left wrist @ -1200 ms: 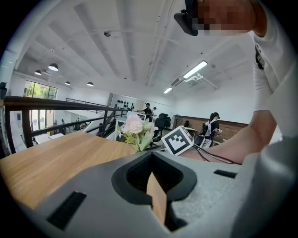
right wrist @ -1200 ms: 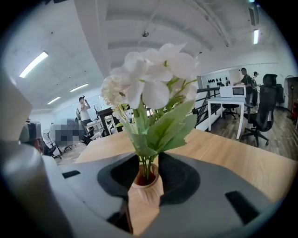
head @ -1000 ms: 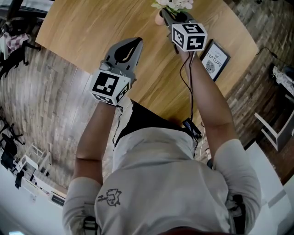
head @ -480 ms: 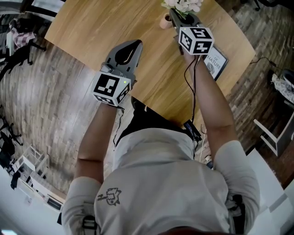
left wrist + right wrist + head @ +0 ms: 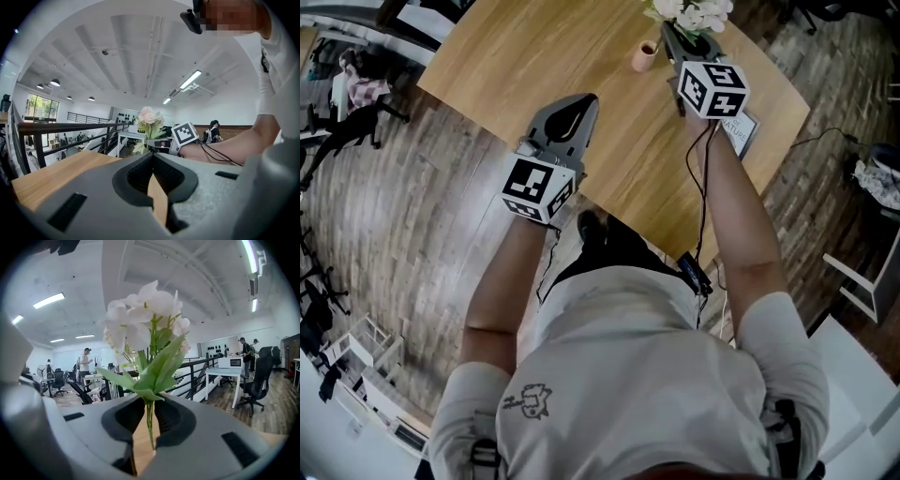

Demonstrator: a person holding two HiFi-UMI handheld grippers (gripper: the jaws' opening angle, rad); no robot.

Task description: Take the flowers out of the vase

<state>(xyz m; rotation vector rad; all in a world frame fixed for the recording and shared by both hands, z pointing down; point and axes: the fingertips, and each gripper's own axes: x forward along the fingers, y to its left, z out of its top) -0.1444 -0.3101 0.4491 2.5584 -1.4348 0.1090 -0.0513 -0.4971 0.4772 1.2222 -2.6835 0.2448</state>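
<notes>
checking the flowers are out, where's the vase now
Head view: the vase stands on the wooden table near the picture's top, just left of the right gripper, which holds the flowers.

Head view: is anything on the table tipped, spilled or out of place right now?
Nothing stands out. The vase stands upright on the table, with no spill around it. The flowers are out of it, their stem clamped in the right gripper. The framed print lies flat near the table's edge.

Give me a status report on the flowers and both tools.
Right tool just tightened, clamped on flowers by the stems. They're out of vase. Left tool shut, empty. Nothing in the way.
</notes>
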